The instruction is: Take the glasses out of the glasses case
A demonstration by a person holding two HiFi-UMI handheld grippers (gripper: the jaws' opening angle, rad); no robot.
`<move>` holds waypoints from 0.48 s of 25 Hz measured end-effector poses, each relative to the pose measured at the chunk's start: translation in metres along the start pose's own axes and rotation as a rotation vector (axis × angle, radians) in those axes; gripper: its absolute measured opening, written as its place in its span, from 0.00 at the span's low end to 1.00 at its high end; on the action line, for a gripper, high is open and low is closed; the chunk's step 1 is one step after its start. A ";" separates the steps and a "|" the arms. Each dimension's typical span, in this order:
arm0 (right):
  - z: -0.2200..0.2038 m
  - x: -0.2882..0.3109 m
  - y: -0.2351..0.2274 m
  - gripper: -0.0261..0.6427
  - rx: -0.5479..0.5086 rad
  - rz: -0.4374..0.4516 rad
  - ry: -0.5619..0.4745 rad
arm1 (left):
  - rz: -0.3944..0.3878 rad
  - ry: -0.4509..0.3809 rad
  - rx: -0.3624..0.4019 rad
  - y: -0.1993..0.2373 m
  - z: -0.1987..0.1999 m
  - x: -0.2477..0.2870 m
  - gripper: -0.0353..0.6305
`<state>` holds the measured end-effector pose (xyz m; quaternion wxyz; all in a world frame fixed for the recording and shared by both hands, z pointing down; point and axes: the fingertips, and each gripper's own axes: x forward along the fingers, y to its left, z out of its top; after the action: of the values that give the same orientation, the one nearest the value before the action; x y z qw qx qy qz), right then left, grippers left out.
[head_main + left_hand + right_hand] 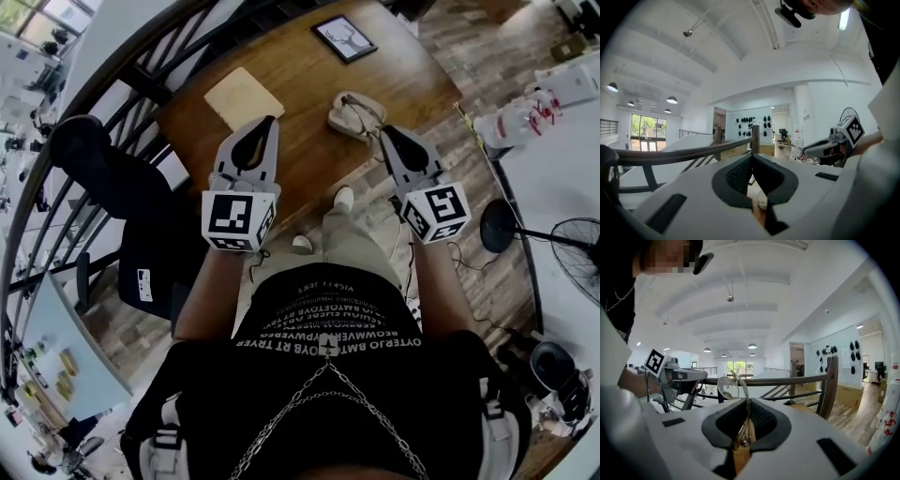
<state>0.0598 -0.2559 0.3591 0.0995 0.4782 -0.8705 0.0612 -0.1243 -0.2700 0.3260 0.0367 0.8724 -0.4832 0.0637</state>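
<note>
The beige glasses case (347, 116) lies open on the wooden table (300, 141), just beyond my right gripper (381, 132). That gripper (746, 401) is shut on the thin-framed glasses (728, 387): one temple arm is pinched between the pads and a clear lens sticks up to the left, held above the table. In the left gripper view the glasses (806, 157) show at the tip of the right gripper (834, 146). My left gripper (268, 123) hovers to the left of the case, with its jaws (753, 157) shut on nothing.
A framed picture (344, 37) and a tan board (242, 97) lie on the table. A dark railing (787, 379) runs behind it. A black chair (112, 178) is at the left, a standing fan (574, 251) at the right, and white shoes (344, 198) under the table edge.
</note>
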 end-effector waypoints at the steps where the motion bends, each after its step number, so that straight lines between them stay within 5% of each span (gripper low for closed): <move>1: 0.003 -0.002 0.002 0.09 -0.005 0.000 -0.006 | 0.003 -0.006 -0.002 0.001 0.002 -0.003 0.09; 12: 0.019 -0.019 0.019 0.09 -0.009 0.001 -0.039 | -0.004 -0.008 -0.028 -0.001 0.004 -0.013 0.09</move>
<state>0.0513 -0.2342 0.3359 0.0847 0.4782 -0.8728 0.0480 -0.1298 -0.2593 0.3199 0.0472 0.8730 -0.4826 0.0533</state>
